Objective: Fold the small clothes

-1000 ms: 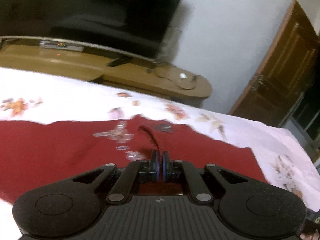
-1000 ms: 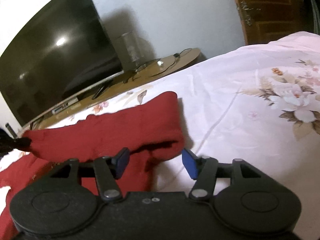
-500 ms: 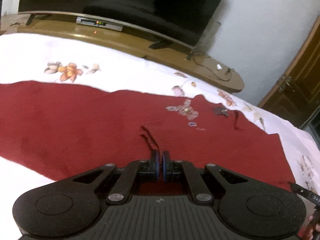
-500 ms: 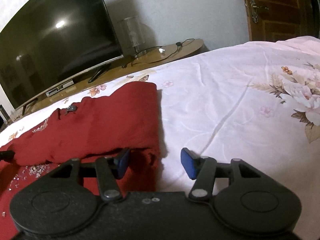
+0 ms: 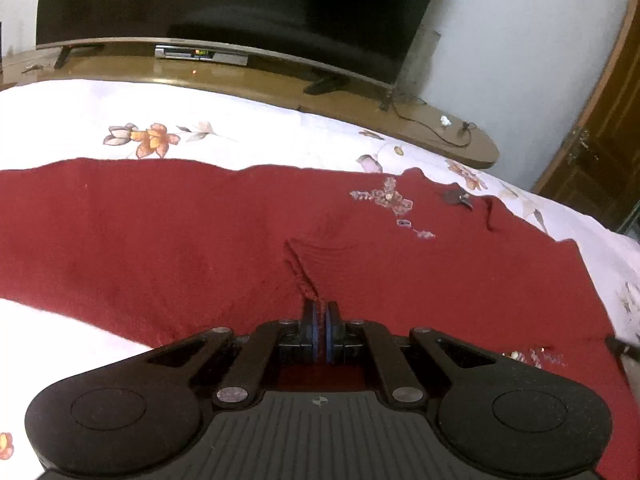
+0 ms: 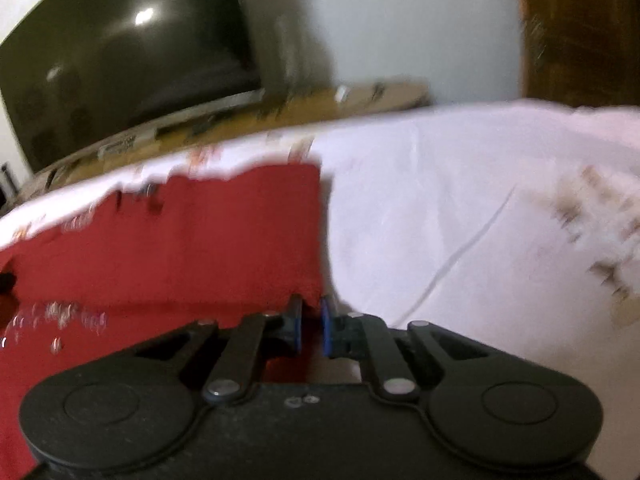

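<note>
A dark red garment [image 5: 180,236] with sequin embroidery [image 5: 390,200] lies spread on the floral white bedsheet [image 5: 240,128]. My left gripper [image 5: 320,312] is shut on a pinched ridge of the red cloth near its lower edge. In the blurred right wrist view the same garment [image 6: 200,240] lies to the left, its right edge straight. My right gripper [image 6: 311,316] has its jaws nearly closed around that garment's lower right corner, with a narrow gap still showing between the blue pads.
A large dark TV [image 5: 240,4] stands on a low wooden stand [image 5: 280,84] beyond the bed's far edge. A wooden door [image 5: 600,140] is at the right. Bare sheet [image 6: 480,220] stretches to the right of the garment.
The garment has been lowered and now lies flatter on the bed. My right gripper's jaws went from wide open to nearly closed at the garment's corner. My left gripper stayed shut on the cloth.
</note>
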Demonstrator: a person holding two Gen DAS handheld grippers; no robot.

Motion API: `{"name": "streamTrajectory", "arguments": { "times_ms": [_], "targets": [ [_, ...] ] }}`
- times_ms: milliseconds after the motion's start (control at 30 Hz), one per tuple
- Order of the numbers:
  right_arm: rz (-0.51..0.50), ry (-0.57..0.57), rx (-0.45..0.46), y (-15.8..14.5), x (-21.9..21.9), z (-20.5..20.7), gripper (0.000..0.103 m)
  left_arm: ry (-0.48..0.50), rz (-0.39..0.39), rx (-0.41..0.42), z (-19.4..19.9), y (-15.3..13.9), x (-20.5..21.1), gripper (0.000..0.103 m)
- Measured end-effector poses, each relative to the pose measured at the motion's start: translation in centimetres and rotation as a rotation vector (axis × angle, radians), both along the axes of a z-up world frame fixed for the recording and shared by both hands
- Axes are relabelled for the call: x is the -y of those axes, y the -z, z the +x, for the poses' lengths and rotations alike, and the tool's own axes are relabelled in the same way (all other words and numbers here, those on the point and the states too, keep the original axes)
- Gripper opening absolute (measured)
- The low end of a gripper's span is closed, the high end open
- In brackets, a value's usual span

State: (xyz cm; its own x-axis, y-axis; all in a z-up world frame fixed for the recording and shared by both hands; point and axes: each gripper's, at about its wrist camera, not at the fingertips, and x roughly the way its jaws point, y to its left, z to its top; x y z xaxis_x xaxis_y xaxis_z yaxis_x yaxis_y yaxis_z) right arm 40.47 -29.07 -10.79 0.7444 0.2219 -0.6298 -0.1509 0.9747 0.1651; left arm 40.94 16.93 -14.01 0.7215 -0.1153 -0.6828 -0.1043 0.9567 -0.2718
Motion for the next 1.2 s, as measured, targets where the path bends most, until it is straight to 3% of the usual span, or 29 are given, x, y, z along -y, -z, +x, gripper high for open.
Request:
{"name": "streamTrajectory", "arguments": {
  "times_ms": [67, 100, 133, 167, 233, 300, 433, 467, 500, 533, 633, 700, 767, 833, 900, 1000, 1033, 1100, 1167, 1200],
  "targets": [
    [0.075, -0.008, 0.062, -1.1, 1.1, -0.3, 0.037, 0.0, -0.013, 0.002, -0.1, 0.0, -0.2, 0.003],
    [0.12, 0.001, 0.119, -1.9, 1.8, -0.2, 0.059, 0.0, -0.016, 0.004, 0.0, 0.1, -0.2, 0.003],
    [0.162, 0.005, 0.149, -2.3, 2.5, 0.4, 0.066, -0.001, -0.02, 0.006, 0.0, 0.2, -0.2, 0.003],
    [0.212, 0.01, 0.146, -2.5, 3.1, 1.6, 0.064, -0.002, -0.024, 0.008, 0.0, 0.3, -0.2, 0.003],
    [0.34, 0.025, 0.093, -2.0, 4.4, 4.7, 0.048, -0.01, -0.036, 0.011, -0.1, 0.4, -0.3, 0.003],
    [0.422, 0.052, 0.051, -0.7, 5.2, 7.7, 0.043, -0.021, -0.054, 0.014, -0.2, 0.6, -0.5, 0.003],
    [0.466, 0.017, -0.023, 1.2, 4.7, 11.4, 0.044, -0.031, -0.064, 0.017, -0.2, 0.5, -0.5, 0.003],
    [0.457, -0.008, -0.037, 1.4, 4.2, 11.8, 0.04, -0.03, -0.058, 0.021, -0.2, 0.5, -0.4, 0.003],
    [0.425, -0.025, -0.035, 1.5, 3.3, 11.4, 0.011, -0.038, -0.048, 0.04, -0.4, 0.2, -0.4, 0.003],
    [0.347, -0.026, -0.022, 1.2, 2.6, 11.2, 0.008, -0.049, -0.038, 0.062, -0.6, 0.0, -0.3, 0.003],
    [0.283, 0.018, 0.046, 0.3, 2.6, 10.2, 0.008, -0.064, 0.042, 0.043, -0.5, 0.4, 0.4, 0.003],
    [0.203, 0.008, 0.003, 1.4, 1.6, 10.8, 0.008, -0.065, 0.06, 0.056, -0.5, 0.7, 0.6, 0.003],
    [0.191, 0.008, 0.011, 1.2, 1.5, 10.9, 0.009, -0.062, 0.064, 0.056, -0.6, 0.4, 0.6, 0.004],
    [0.173, 0.016, 0.017, 0.8, 1.6, 10.5, 0.025, -0.094, 0.102, 0.07, -1.2, -0.6, 0.5, 0.004],
    [0.161, 0.019, 0.072, -0.3, 1.6, 9.4, 0.026, -0.14, 0.199, 0.158, -2.2, -2.5, 0.9, 0.004],
    [0.13, -0.025, 0.146, -2.0, 1.0, 8.6, 0.029, -0.083, 0.19, 0.222, -0.8, -4.4, 2.9, 0.005],
    [0.121, -0.061, 0.143, -2.1, 0.1, 8.9, 0.029, -0.04, 0.189, 0.215, 0.4, -4.5, 4.2, 0.012],
    [0.083, -0.11, 0.133, -1.9, -2.2, 9.7, 0.034, 0.017, 0.219, 0.192, 2.5, -3.8, 7.2, 0.085],
    [0.027, -0.153, 0.124, -1.3, -4.6, 10.0, 0.063, 0.051, 0.255, 0.206, 3.5, -2.6, 9.2, 0.091],
    [-0.014, -0.149, 0.124, -0.9, -5.2, 10.0, 0.075, 0.077, 0.268, 0.157, 4.2, -1.6, 9.7, 0.09]
  ]
}}
